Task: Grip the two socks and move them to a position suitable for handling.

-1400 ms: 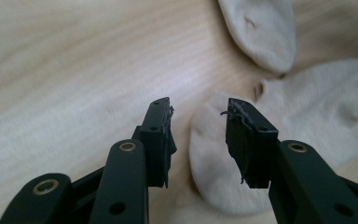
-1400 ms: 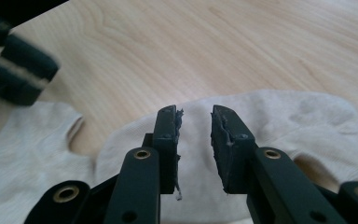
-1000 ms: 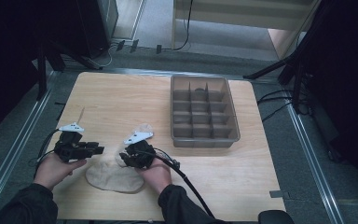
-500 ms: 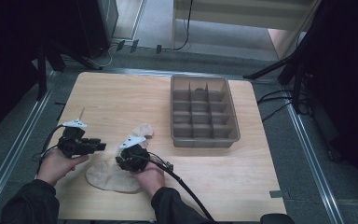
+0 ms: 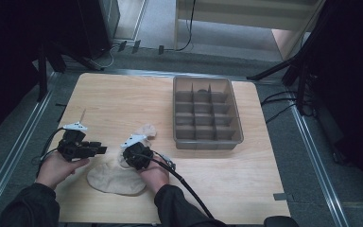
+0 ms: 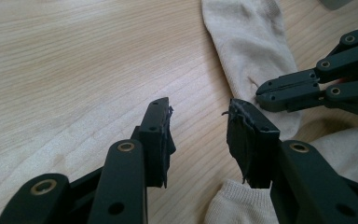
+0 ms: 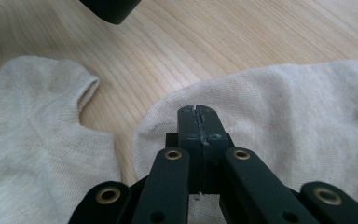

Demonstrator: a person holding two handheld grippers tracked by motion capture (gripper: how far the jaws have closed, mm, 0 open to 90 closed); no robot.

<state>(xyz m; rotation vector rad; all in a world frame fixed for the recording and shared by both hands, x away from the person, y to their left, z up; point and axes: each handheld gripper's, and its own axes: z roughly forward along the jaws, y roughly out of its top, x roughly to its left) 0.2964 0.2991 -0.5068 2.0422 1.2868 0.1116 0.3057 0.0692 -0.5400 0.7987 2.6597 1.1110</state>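
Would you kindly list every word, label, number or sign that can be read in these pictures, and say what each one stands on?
There is no readable text.
Divided grey tray: no label or marking that can be made out.
Beige socks and wooden table: plain, no print.
Left tool and right tool: black jaws with brass rivets, no lettering.
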